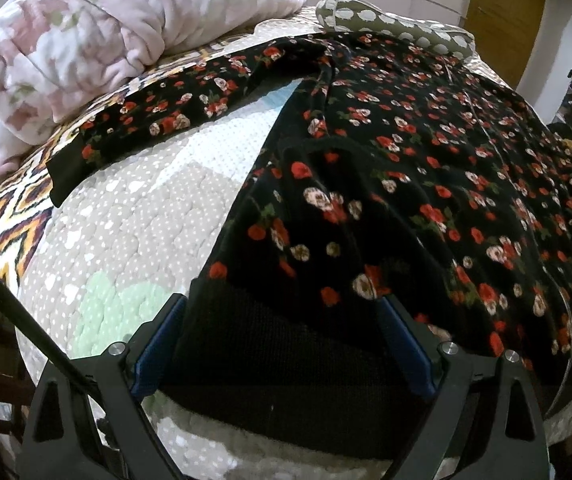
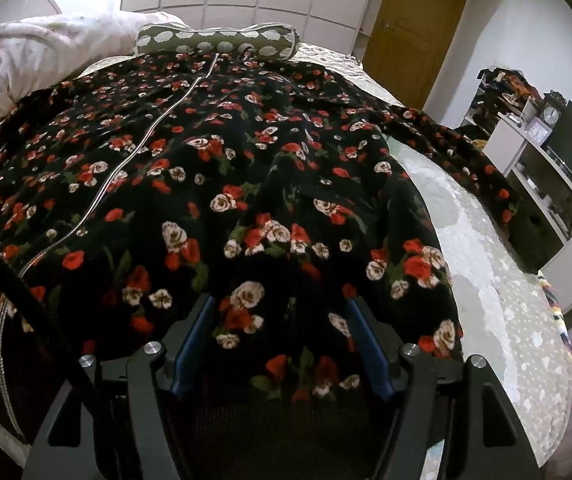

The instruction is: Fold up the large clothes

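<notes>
Both jaws straddle the floral garment's (image 2: 246, 184) hem.

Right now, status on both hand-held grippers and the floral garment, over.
Left hand-held gripper open at hem. Right hand-held gripper open over hem. Black floral zip-up garment spread flat on bed, unfolded. Polka-dot pillow at collar.

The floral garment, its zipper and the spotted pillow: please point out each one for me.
floral garment (image 2: 286, 200): right wrist view, on the black body panel right of the zipper.
zipper (image 2: 142, 146): right wrist view, on the silver line's middle stretch.
spotted pillow (image 2: 218, 42): right wrist view, on its front face.
</notes>
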